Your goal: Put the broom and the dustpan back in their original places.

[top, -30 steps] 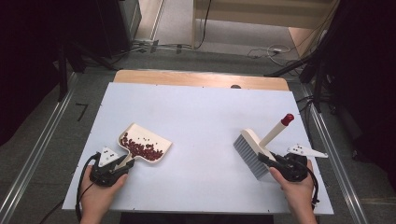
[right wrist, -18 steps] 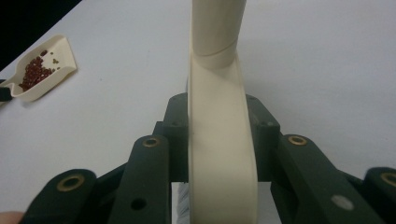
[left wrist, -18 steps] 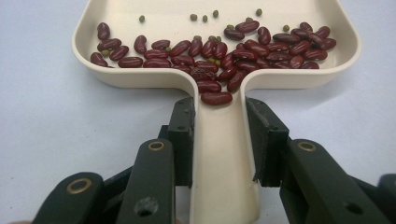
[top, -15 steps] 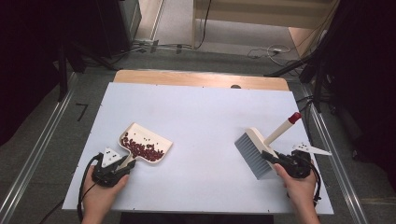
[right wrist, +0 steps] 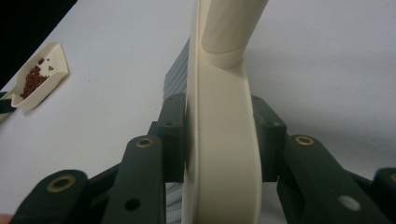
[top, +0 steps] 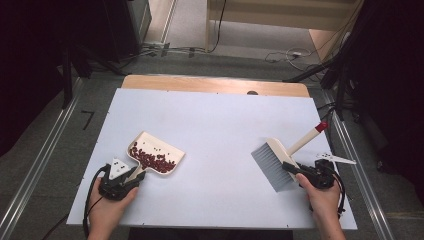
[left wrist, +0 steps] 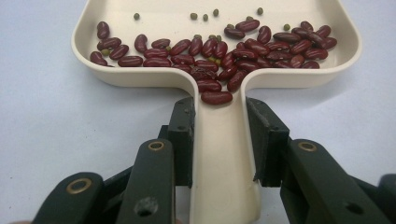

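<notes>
Dustpan lower left of high frame, handle clamped in left gripper jaws; brush lower right, clamped in right gripper jaws, just eased wider; handle angled toward upper right.

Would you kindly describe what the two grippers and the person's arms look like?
Both the left gripper and the right gripper are black, with blocky jaws on linked bars joined by brass-ringed pivots. Each carries a grey three-cornered plate dotted with dark marks and trails a black cable. The forearms are bare, with no sleeves in sight.
</notes>
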